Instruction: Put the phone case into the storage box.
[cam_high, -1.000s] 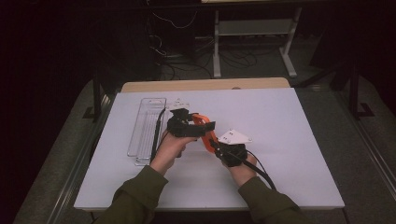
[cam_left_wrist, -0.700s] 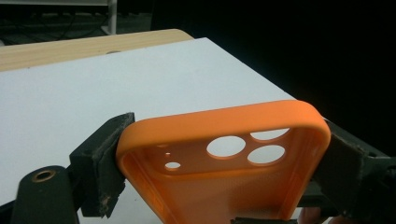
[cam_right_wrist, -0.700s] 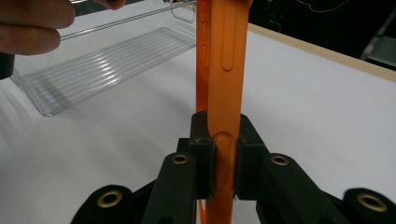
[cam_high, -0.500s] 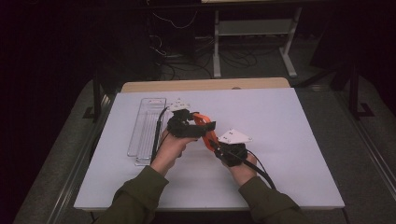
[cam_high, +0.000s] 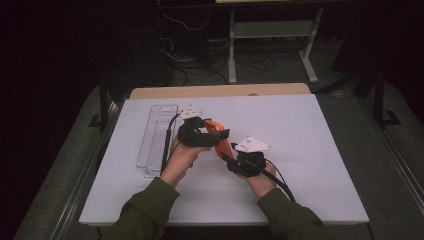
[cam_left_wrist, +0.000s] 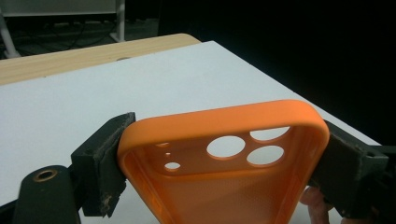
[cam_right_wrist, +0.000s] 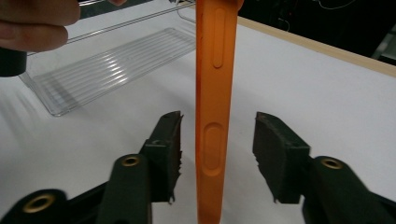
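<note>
With the left gripper (cam_left_wrist: 224, 158) clamping the orange phone case (cam_left_wrist: 224, 163) across its width and the right gripper (cam_right_wrist: 217, 154) spread wide around its edge at frame centre, an off-centre closing could twist the case loose.

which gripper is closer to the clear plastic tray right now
Left. The left gripper, shut on the orange phone case, sits just beside the clear tray. The right gripper is farther off, open around the case's edge.
</note>
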